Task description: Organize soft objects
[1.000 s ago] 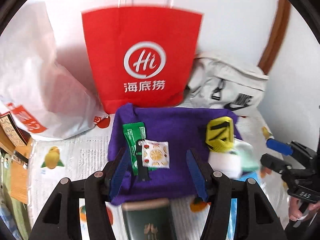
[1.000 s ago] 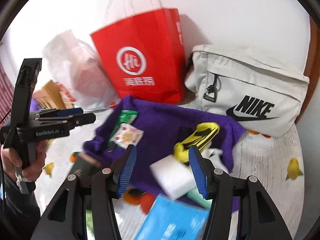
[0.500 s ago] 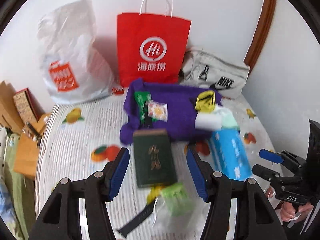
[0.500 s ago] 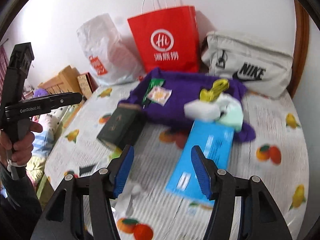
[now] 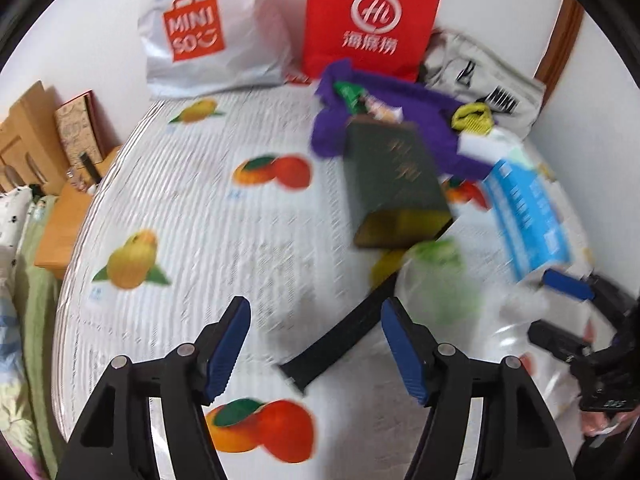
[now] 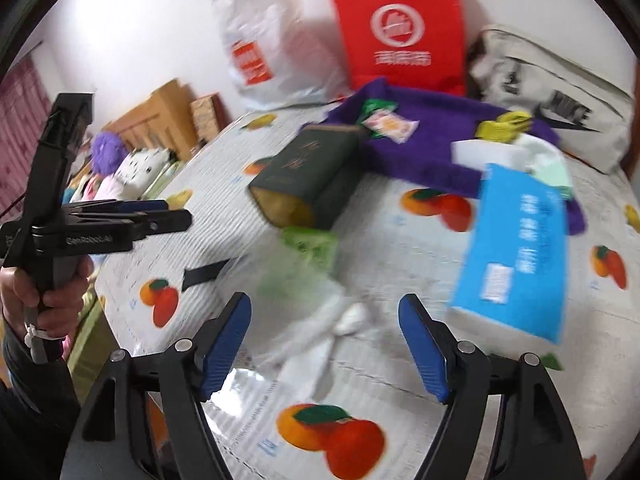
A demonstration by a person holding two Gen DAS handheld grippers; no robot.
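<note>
L gripper angled down, jaws opening, nothing gripped. R gripper same: tilted down, jaws opening, no grip. Each held in a hand.

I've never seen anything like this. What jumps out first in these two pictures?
The bright red paper bag standing against the wall at the back, beside a white Miniso bag, catches the eye first. In front of it a purple cloth lies strewn with small packets, with a dark green box and a blue tissue pack nearer, all on a fruit-printed cover.
</note>
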